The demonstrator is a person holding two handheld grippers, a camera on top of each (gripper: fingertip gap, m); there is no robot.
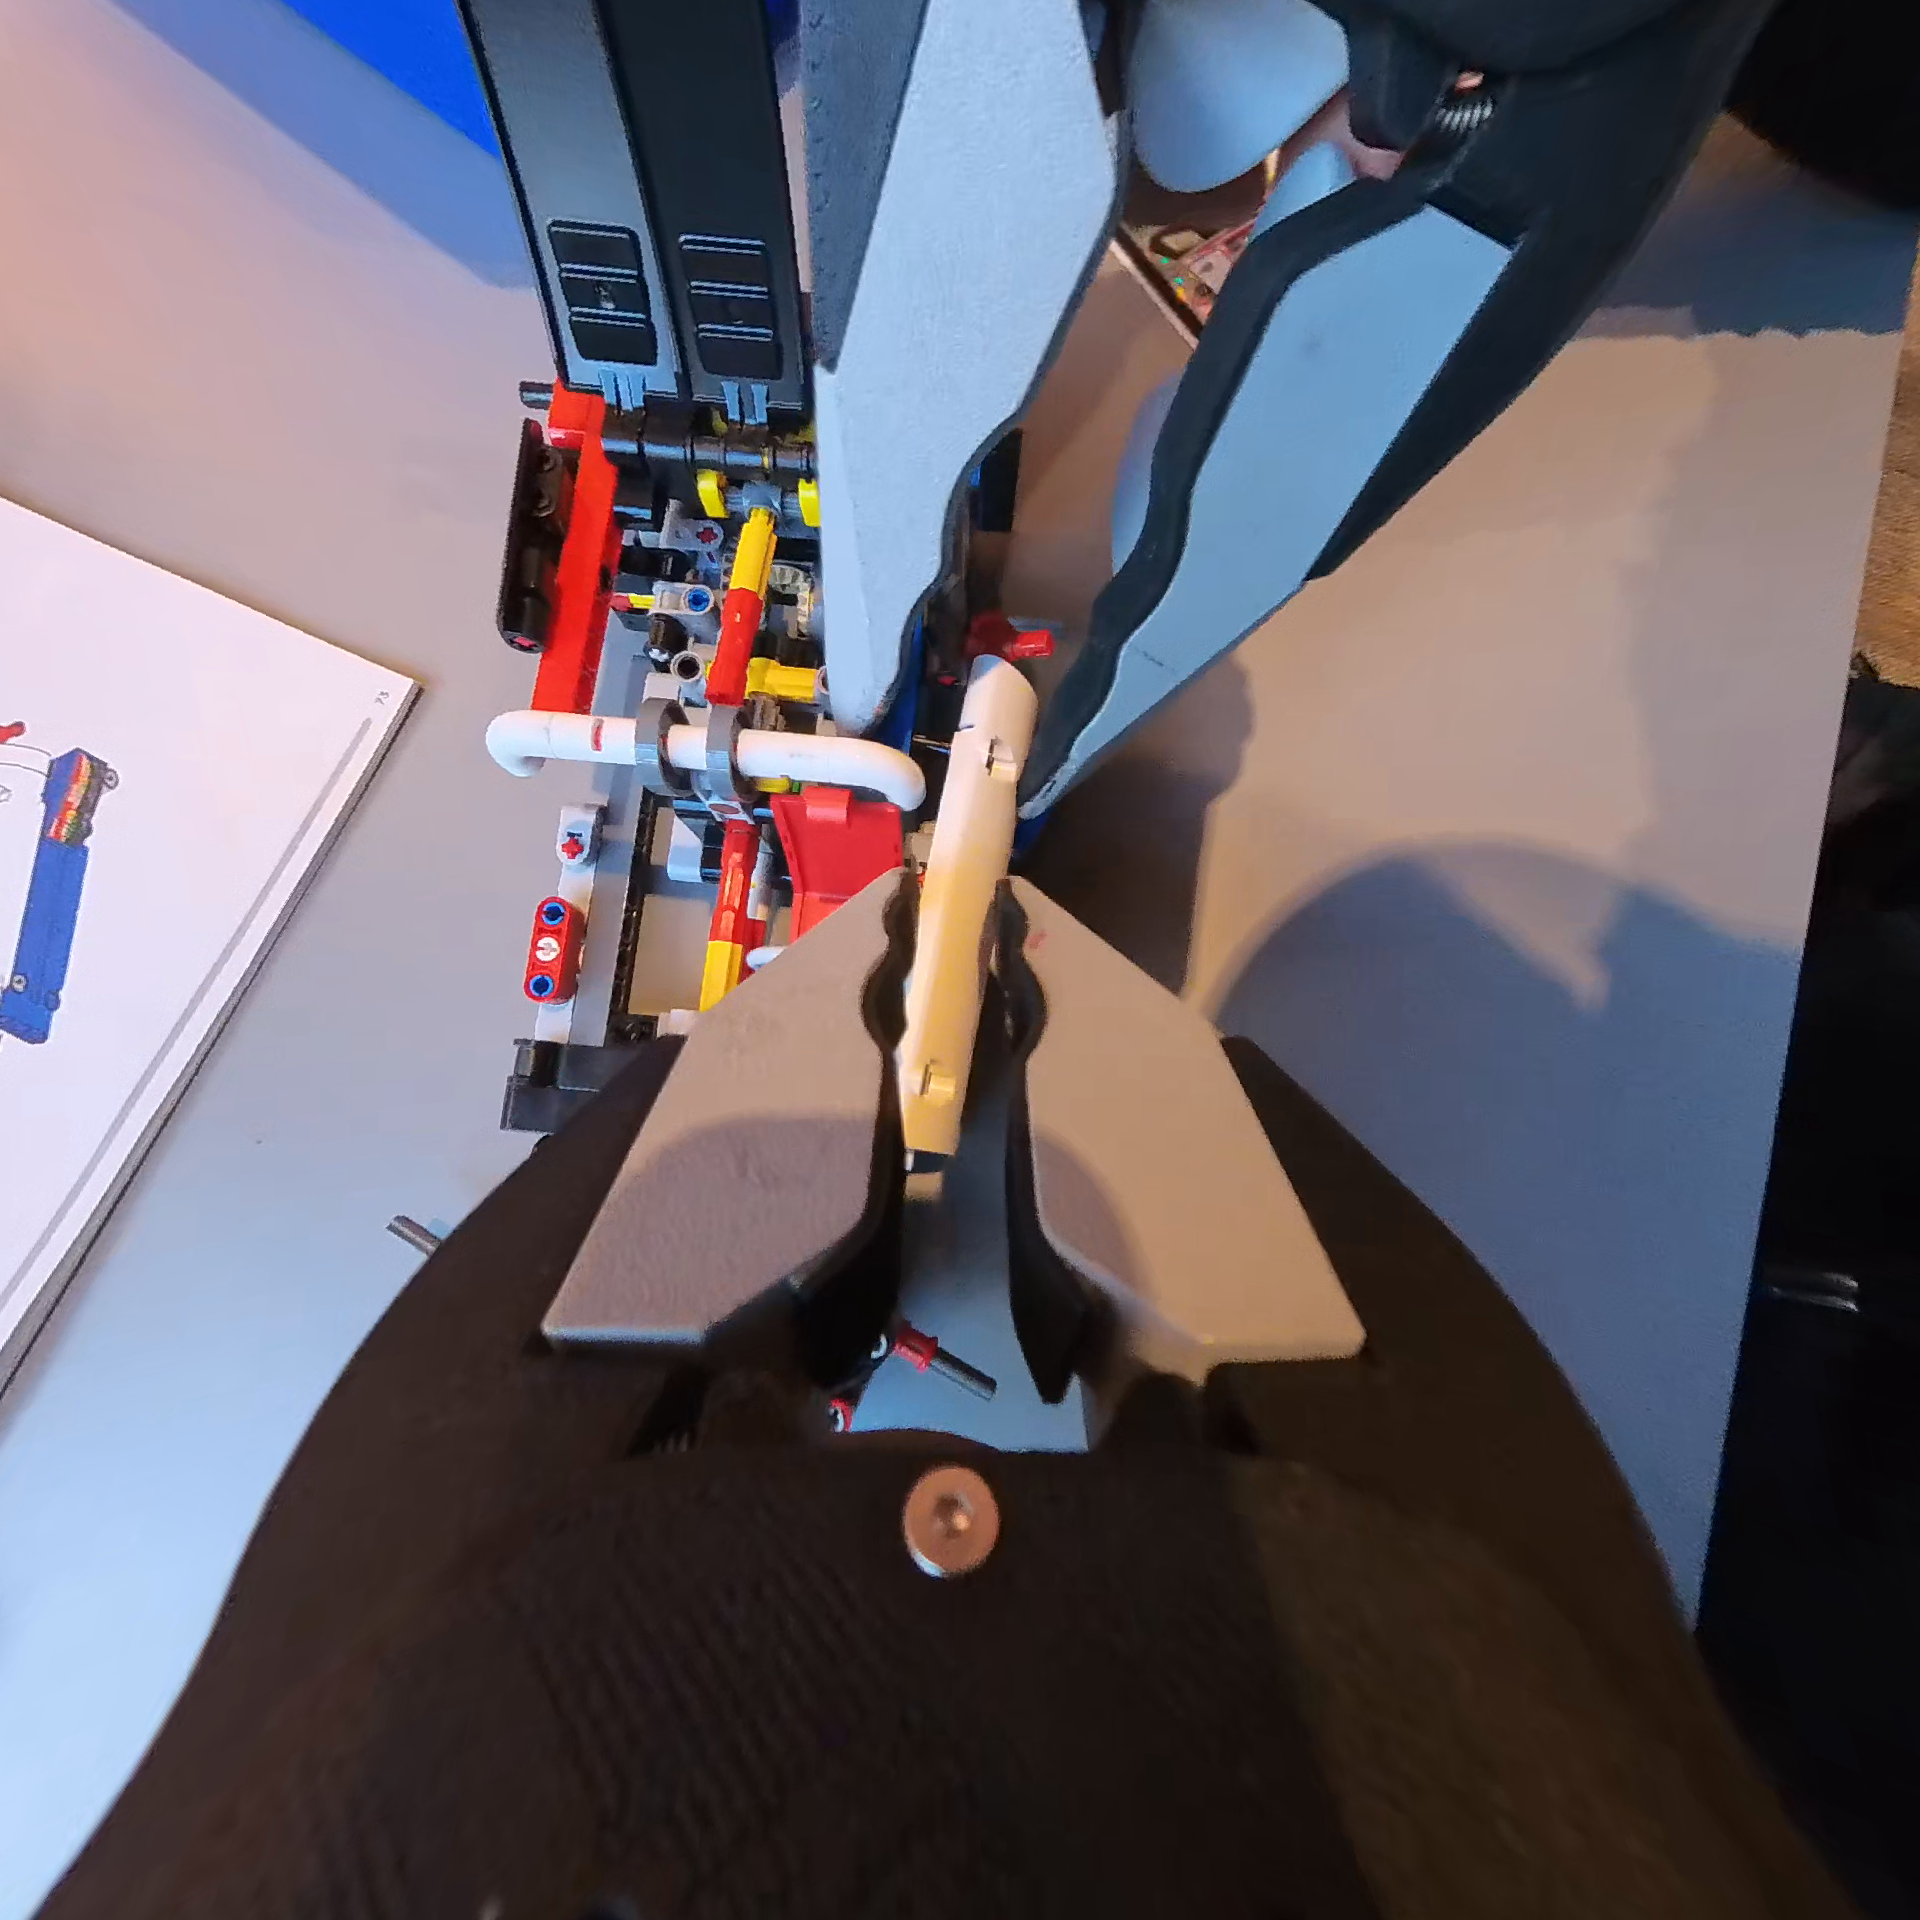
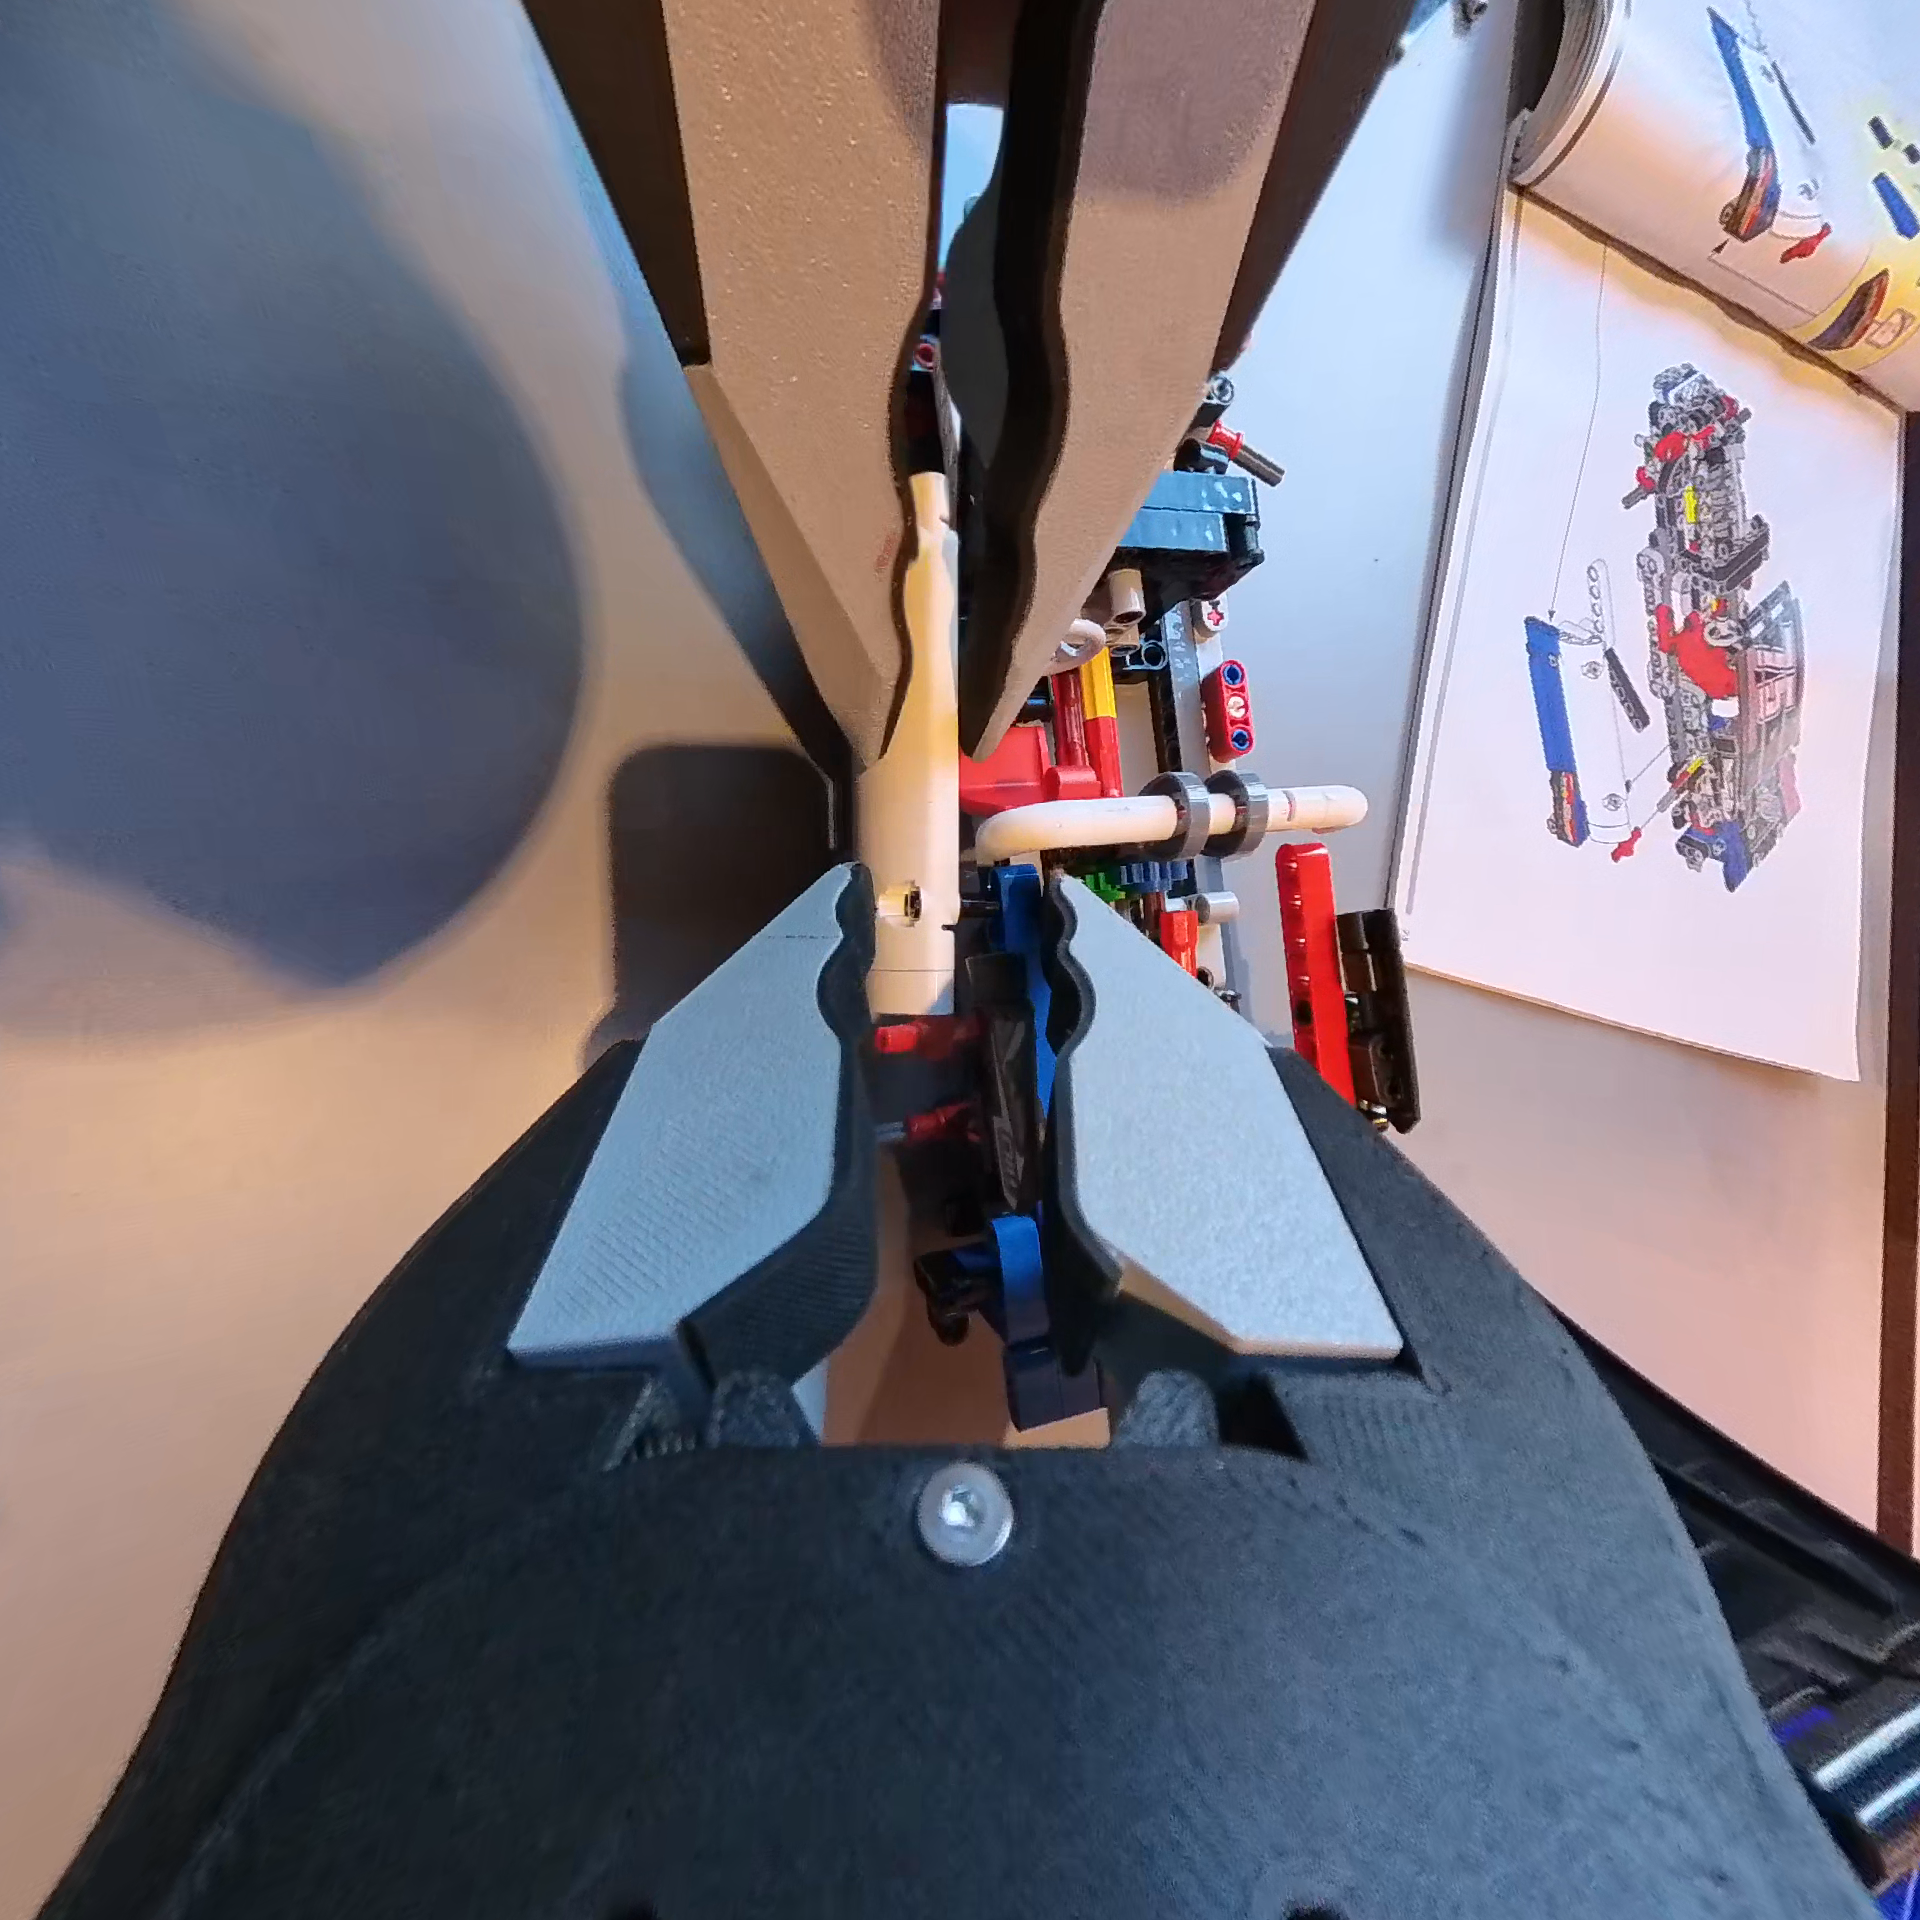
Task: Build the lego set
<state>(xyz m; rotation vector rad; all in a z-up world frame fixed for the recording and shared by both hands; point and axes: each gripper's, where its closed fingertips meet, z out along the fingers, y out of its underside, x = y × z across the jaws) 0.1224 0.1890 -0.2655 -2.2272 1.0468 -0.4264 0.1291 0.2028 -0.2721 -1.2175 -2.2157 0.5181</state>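
White beam (image 1: 961, 935) clenched in left gripper (image 1: 951, 914) beside lego model (image 1: 665, 727) on grey table (image 1: 1455, 1039). Right gripper (image 2: 961, 914) grasps model's blue panel (image 2: 1013, 925). Right view alone shows full instruction booklet (image 2: 1662, 675) diagram.

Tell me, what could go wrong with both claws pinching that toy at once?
The left gripper clamps the long white beam while the right gripper squeezes the same edge of the model. Pulling unevenly could pop the beam's pins loose or twist it. The white pipe sits close by and could get knocked. The manual lies near enough to be snagged.
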